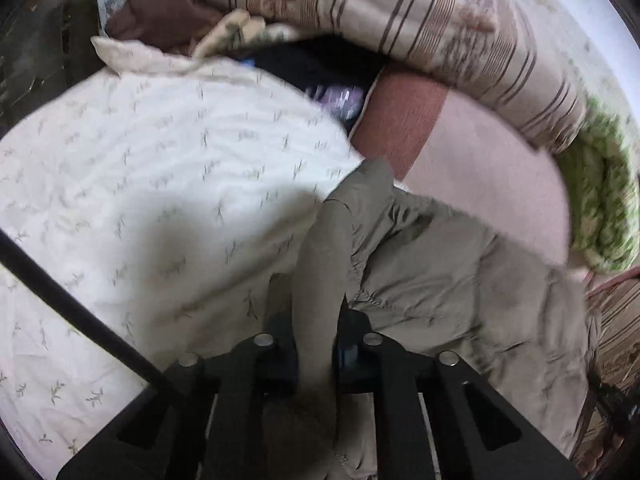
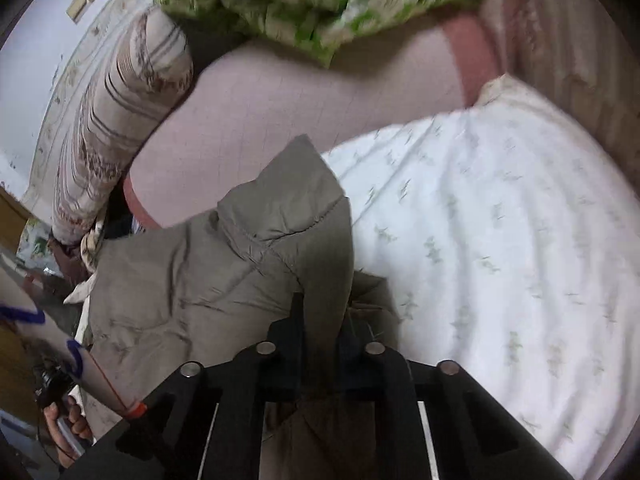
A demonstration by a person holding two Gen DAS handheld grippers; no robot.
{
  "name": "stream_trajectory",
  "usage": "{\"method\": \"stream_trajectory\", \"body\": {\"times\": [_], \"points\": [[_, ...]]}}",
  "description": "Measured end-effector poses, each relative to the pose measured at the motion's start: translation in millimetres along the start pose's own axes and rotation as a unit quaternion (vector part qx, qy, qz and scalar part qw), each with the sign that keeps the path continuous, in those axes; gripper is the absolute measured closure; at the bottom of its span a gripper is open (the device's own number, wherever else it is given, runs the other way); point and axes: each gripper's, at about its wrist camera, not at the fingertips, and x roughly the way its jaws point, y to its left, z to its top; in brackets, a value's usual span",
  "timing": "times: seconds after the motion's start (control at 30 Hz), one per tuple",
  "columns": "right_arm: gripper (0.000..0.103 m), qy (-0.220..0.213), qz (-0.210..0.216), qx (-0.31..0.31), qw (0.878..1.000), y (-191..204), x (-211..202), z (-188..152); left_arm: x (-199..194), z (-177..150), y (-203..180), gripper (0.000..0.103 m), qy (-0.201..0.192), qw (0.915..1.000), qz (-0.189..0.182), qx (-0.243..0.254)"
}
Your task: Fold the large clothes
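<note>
A grey-olive padded jacket point(image 1: 432, 280) is spread across a bed, partly on a white quilt point(image 1: 140, 168) printed with small leaf sprigs and partly on a pale pink sheet point(image 1: 480, 168). In the left wrist view, a fold of the jacket is pinched between the 2 black fingers of the left gripper point(image 1: 318, 344), whose jaws are closed on the fabric, and the cloth is drawn up in a ridge running away from the fingers. In the right wrist view, another raised edge of the jacket point(image 2: 224, 272) is clamped by the right gripper point(image 2: 326, 340), its jaws likewise closed on the material, so that a peak of quilted fabric is seen standing above them. A striped, flower-patterned bolster point(image 1: 420, 20) is laid along the far side of the bed, and a green-and-white patterned blanket point(image 2: 304, 4) is bunched beside it. A dark garment point(image 1: 320, 68) is tucked between the quilt and the bolster. At the lower left of the right wrist view, a hand point(image 2: 66, 428) is seen holding a grip; both views are blurred.
</note>
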Motion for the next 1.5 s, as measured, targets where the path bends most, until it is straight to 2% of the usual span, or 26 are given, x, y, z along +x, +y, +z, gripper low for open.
{"method": "stream_trajectory", "body": {"times": [0.1,0.17,0.23,0.33,0.4,0.47,0.5,0.53,0.6,0.63,0.67,0.73,0.8,0.97,1.03,1.1,1.13,1.2,1.27,1.37,1.4,1.43,1.47,1.5], "points": [[0.094,-0.001,-0.048,-0.019,0.999,2,-6,-1,5,10,-16,0.092,-0.01,0.9993,0.015,0.033],[0.095,0.019,-0.073,-0.022,0.997,-6,17,-2,26,9,-22,0.092,0.003,0.9982,0.033,0.05],[0.095,0.052,-0.081,-0.016,0.995,-15,48,-7,47,6,-21,0.091,0.025,0.9977,0.041,0.049],[0.095,0.061,-0.119,-0.055,0.99,-4,69,-10,54,4,-20,0.09,0.02,0.997,0.052,0.053],[0.094,0.068,-0.124,-0.053,0.989,-5,76,-12,56,3,-19,0.083,0.011,0.997,0.056,0.052],[0.087,0.064,-0.114,-0.034,0.991,-12,73,-12,54,3,-16,0.069,0.01,0.9972,0.061,0.042],[0.085,0.053,-0.102,-0.02,0.993,-15,62,-11,47,4,-12,0.066,0.004,0.9977,0.061,0.031],[0.08,0.042,-0.093,-0.008,0.995,-16,53,-10,36,6,-9,0.06,-0.002,0.9981,0.059,0.016],[0.044,-0.007,-0.037,0.03,0.999,-19,12,-12,10,8,-1,0.047,-0.018,0.999,0.034,-0.021],[0.011,-0.03,-0.003,0.039,0.999,-17,-5,-16,-11,7,5,0.032,-0.032,0.9984,0.007,-0.045],[0.002,-0.046,0.02,0.043,0.998,-18,-19,-22,-26,4,8,0.025,-0.041,0.9976,-0.008,-0.056],[0.002,-0.04,0.047,0.036,0.997,-20,-40,-42,-58,-14,16,0.024,-0.045,0.9966,-0.021,-0.066],[0.002,-0.017,0.072,0.028,0.997,-27,-50,-74,-73,-41,26,0.023,-0.028,0.9966,-0.017,-0.076],[0.003,0.06,0.058,0.095,0.992,-57,-38,-109,-67,-88,56,0.023,0.056,0.9935,-0.024,-0.096],[0.003,0.074,0.079,0.131,0.985,-72,-33,-112,-64,-95,70,0.023,0.065,0.9919,-0.01,-0.109],[0.003,0.101,0.115,0.187,0.97,-87,-22,-123,-64,-98,88,0.023,0.056,0.9884,0.003,-0.141],[0.003,0.114,0.129,0.209,0.963,-93,-14,-128,-60,-100,98,0.023,0.06,0.9842,-0.001,-0.167],[0.004,0.126,0.152,0.238,0.951,-98,-4,-134,-46,-104,109,0.023,0.084,0.9734,-0.033,-0.211],[0.012,0.128,0.163,0.244,0.947,-97,2,-137,-32,-109,109,0.023,0.107,0.9627,-0.078,-0.236],[0.019,0.129,0.175,0.251,0.943,-98,9,-136,-29,-111,92,0.023,0.101,0.9657,-0.099,-0.218],[0.021,0.133,0.172,0.249,0.944,-97,11,-136,-25,-112,85,0.023,0.105,0.9642,-0.112,-0.216],[0.028,0.134,0.168,0.244,0.946,-97,11,-135,-22,-115,80,0.023,0.111,0.9624,-0.113,-0.22],[0.038,0.133,0.167,0.237,0.948,-97,10,-135,-19,-116,78,0.028,0.115,0.9617,-0.109,-0.223],[0.044,0.13,0.173,0.229,0.949,-95,9,-133,-16,-116,75,0.033,0.117,0.9618,-0.105,-0.224]]}}
